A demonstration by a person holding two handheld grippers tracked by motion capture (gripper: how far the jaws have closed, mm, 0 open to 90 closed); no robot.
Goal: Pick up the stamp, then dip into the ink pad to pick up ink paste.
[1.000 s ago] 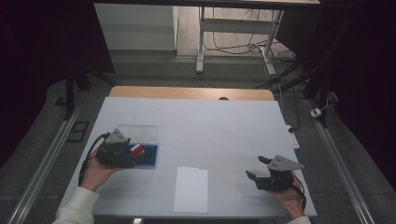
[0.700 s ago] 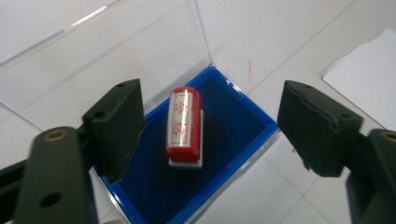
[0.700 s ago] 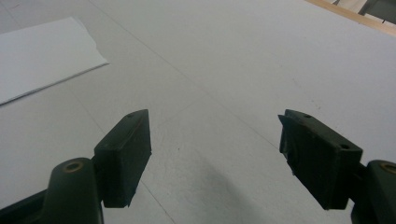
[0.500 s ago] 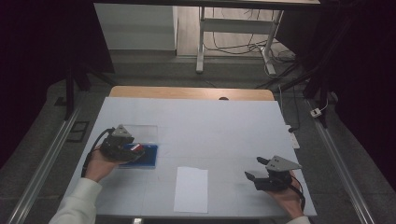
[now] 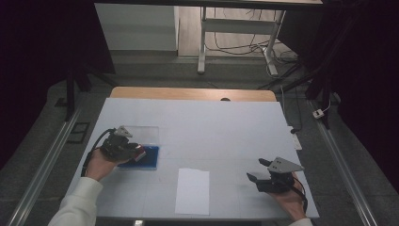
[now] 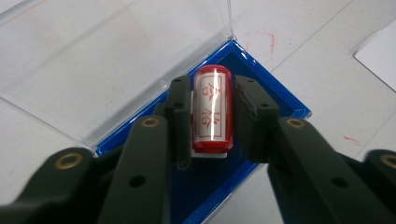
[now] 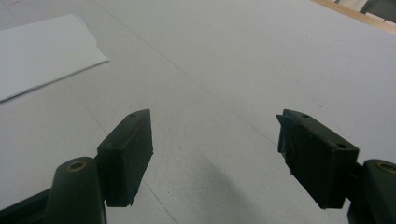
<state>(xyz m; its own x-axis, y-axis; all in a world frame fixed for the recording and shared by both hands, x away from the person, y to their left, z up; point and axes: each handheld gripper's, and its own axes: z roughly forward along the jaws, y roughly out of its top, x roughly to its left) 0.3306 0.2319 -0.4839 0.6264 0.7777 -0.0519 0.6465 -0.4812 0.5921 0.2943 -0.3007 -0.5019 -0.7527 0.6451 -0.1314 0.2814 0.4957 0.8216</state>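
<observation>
A red cylindrical stamp (image 6: 212, 109) with red characters on a white label lies in the blue base (image 6: 275, 100) of an open case. The case's clear lid (image 6: 116, 60) lies flat on the table behind it. My left gripper (image 6: 214, 93) has just been closing, and its pads now press on both sides of the stamp. In the high view the left gripper (image 5: 138, 152) sits over the blue base (image 5: 149, 161) at the table's left. My right gripper (image 5: 255, 169) rests at the front right, open with nothing between its fingers (image 7: 128, 154).
A white sheet of paper (image 5: 193, 190) lies at the front middle of the pale table (image 5: 211, 127), and its corner (image 7: 42, 51) lies left of the right gripper. A wooden strip (image 5: 188, 93) edges the table's far side.
The left hand has moved a little toward the blue case and lower. Its gripper has closed around the red stamp. The right hand has stayed in place.
</observation>
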